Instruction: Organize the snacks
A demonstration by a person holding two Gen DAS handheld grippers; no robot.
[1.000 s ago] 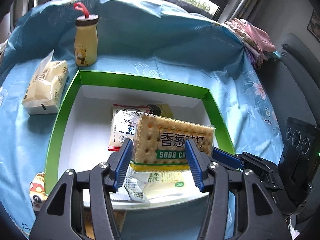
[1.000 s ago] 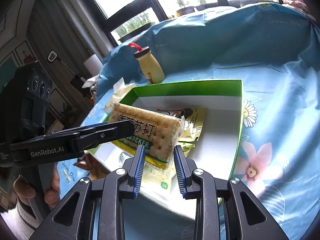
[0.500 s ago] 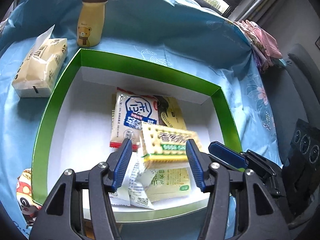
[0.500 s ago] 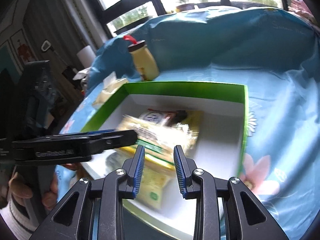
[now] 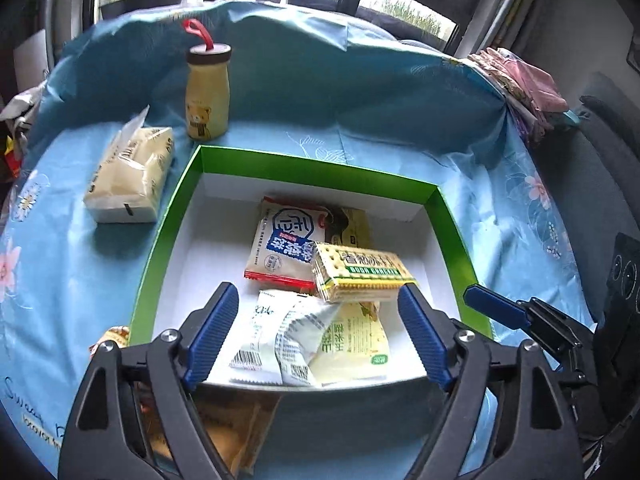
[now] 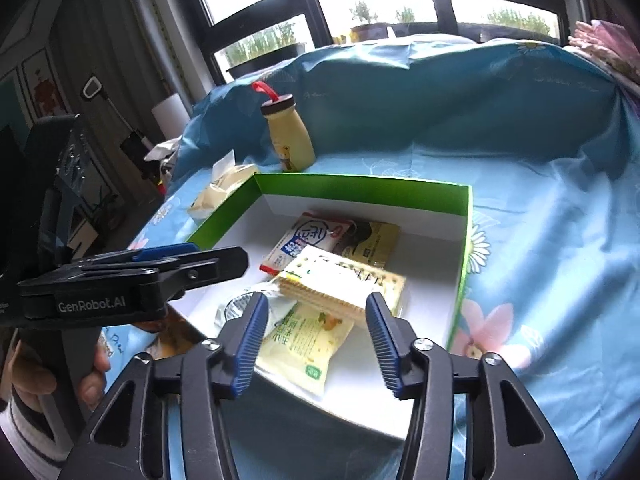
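While both grippers hang just above the green-rimmed box, the soda cracker pack lies inside it, tilted on top of the other snack packets. The left gripper and right gripper have just been opening and now stand wide with nothing between their pads, so this placing step looks finished. Next comes fetching another loose snack, perhaps the packet by the box's near corner.

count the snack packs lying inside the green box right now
5: a blue-and-white packet and a yellow pack at the back, the soda cracker pack atop, a white wrapper and a pale yellow packet in front; others may be hidden.
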